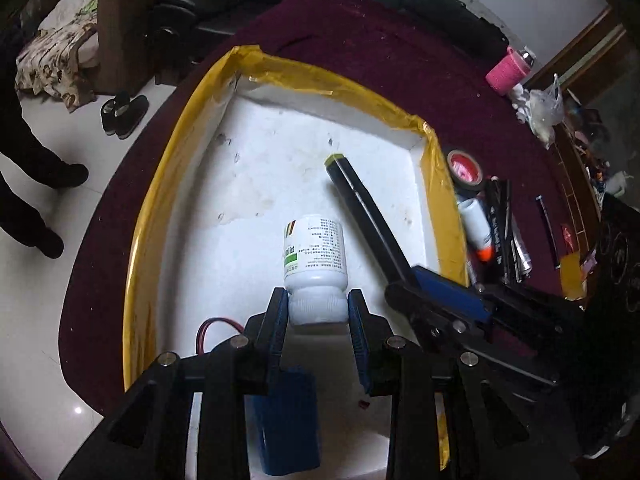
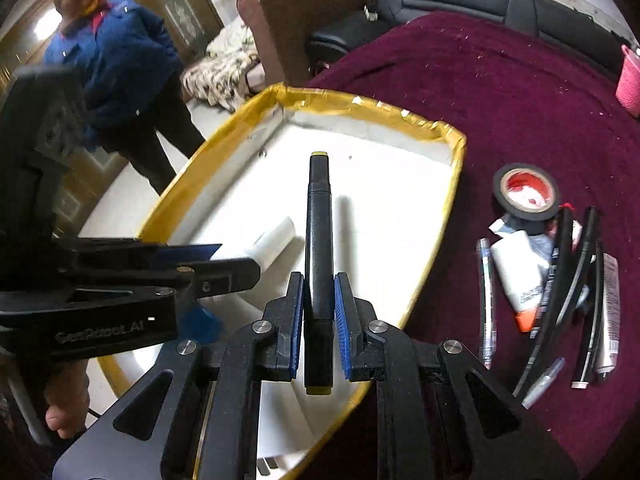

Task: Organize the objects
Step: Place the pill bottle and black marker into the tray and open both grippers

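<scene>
Blue block [image 1: 286, 424] in the near tray is sitting half hidden behind the left gripper's arms. Red wire [image 1: 212, 330] is disappearing under the same arms. Label print on the white bottle [image 1: 314, 252] is too small to read. Pink basket [image 2: 630, 80] is getting cut off at the right edge. Pile of pens and tubes [image 2: 560, 280] is overlapping, individual items unclear.
</scene>
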The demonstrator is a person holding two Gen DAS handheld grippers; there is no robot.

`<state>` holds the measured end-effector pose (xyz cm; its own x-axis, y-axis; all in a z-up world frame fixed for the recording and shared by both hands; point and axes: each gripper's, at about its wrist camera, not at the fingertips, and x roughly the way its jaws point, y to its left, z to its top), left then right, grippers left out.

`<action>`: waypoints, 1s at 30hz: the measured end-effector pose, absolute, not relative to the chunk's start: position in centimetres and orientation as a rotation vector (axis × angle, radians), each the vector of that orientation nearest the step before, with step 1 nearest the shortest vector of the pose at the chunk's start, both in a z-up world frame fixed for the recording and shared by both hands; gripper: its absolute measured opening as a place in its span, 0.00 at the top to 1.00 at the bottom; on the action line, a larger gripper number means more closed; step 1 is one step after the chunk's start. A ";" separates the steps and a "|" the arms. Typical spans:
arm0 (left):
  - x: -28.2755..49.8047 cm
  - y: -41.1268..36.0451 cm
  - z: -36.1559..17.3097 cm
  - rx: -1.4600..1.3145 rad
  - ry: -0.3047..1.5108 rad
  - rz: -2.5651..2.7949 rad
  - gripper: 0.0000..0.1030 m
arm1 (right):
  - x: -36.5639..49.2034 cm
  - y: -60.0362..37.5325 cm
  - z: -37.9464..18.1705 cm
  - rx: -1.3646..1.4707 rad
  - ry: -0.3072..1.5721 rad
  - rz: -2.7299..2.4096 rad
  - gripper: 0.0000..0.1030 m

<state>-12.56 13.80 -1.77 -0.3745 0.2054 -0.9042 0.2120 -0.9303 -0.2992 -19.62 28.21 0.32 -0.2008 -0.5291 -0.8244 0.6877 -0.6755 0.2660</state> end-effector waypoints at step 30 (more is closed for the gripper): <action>-6.5 25.0 2.7 1.481 0.407 -2.937 0.26 | -16.5 39.9 1.5 1.187 -0.022 -1.912 0.52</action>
